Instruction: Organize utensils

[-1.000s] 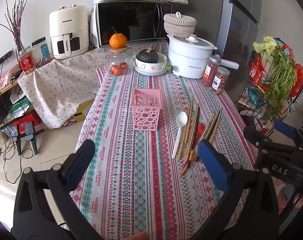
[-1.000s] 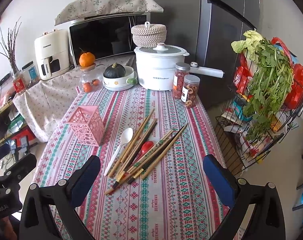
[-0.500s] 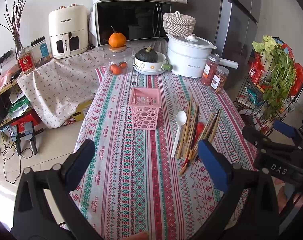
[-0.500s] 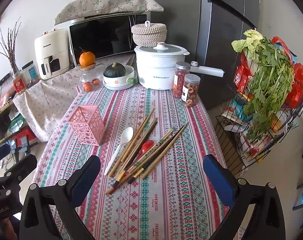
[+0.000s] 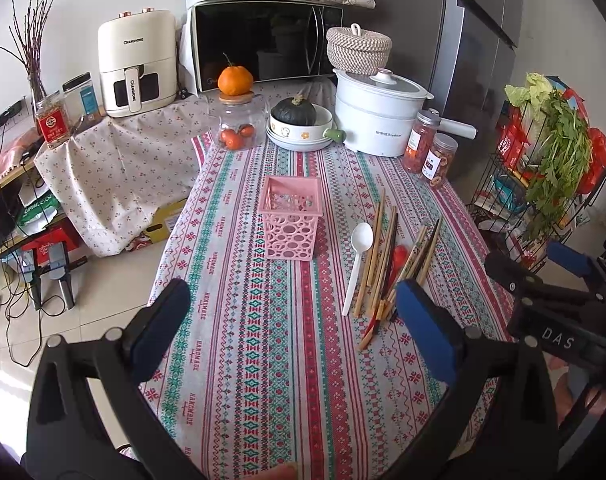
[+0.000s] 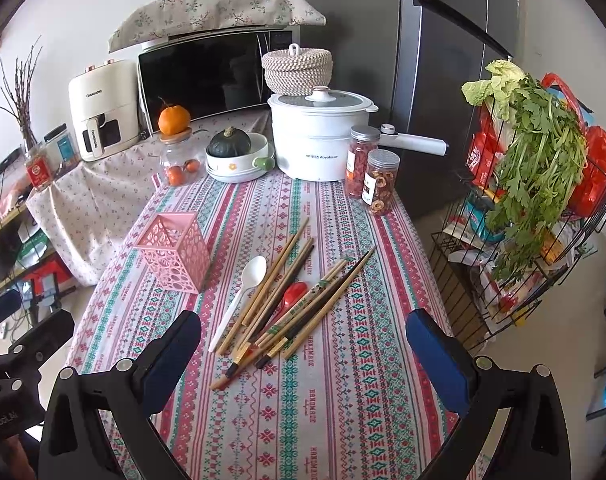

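Note:
A pink perforated utensil holder (image 5: pixel 290 224) (image 6: pixel 175 252) stands upright mid-table and looks empty. To its right lie a white spoon (image 5: pixel 357 264) (image 6: pixel 241 298), a red spoon (image 6: pixel 293 294) (image 5: pixel 399 256) and several wooden chopsticks (image 6: pixel 299 300) (image 5: pixel 387 256) in a loose pile. My left gripper (image 5: pixel 291 332) is open and empty above the near table, short of the holder. My right gripper (image 6: pixel 303 360) is open and empty, just short of the near ends of the chopsticks.
At the table's far end stand a white pot (image 6: pixel 319 140), two snack jars (image 6: pixel 371 178), a bowl holding a squash (image 6: pixel 235 156) and a glass jar with an orange on top (image 6: pixel 177 152). A wire vegetable rack (image 6: pixel 523 220) stands off the right edge. A microwave (image 5: pixel 263 48) sits behind.
Both grippers have barely moved; the left view has shifted slightly forward toward the table. Nothing on the table has moved.

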A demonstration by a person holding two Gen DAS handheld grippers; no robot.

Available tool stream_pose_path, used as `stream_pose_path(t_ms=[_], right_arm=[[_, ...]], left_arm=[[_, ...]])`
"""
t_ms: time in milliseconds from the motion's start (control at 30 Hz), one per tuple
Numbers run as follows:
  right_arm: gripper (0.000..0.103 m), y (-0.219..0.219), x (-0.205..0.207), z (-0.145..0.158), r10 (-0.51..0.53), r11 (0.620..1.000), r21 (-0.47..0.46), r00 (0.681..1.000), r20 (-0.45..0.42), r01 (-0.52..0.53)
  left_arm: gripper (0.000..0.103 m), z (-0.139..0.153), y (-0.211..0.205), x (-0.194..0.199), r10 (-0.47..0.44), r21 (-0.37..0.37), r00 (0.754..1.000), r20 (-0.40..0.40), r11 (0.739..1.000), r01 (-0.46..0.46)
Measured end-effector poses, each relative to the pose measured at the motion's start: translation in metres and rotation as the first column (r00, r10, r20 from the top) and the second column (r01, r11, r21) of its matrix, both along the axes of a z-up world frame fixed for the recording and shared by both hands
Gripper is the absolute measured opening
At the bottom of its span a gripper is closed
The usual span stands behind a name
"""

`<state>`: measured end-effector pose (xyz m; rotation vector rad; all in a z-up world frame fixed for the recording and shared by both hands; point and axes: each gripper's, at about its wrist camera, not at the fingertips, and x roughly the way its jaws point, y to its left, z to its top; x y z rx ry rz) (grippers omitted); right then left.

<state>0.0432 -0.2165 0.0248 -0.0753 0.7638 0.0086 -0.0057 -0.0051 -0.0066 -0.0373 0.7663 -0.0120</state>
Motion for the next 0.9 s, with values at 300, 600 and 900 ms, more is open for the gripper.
stream_pose_path(t_ms=[300,600,900], right_arm=[[0.103,0.0,0.0,0.0,-0.001,1.0,0.002,1.0,0.001,0.001],[0.103,-0.002,0.001,0.0,-0.017,1.0,0.0,1.0,0.008,0.017],[0.103,-0.03,0.024,0.025,-0.118,0.993,-0.006,0.993,0.011,0.118]], left_arm=[[0.102,0.001,0.001,0.002,0.005,0.005,1.0,0.0,1.0,-0.005],[0.102,0.0,0.0,0.007,0.014,0.022,1.0,0.021,1.0,-0.015],[0.102,0.017,-0.007,0.03,0.0,0.043,0.996,0.091,0.999,-0.004]])
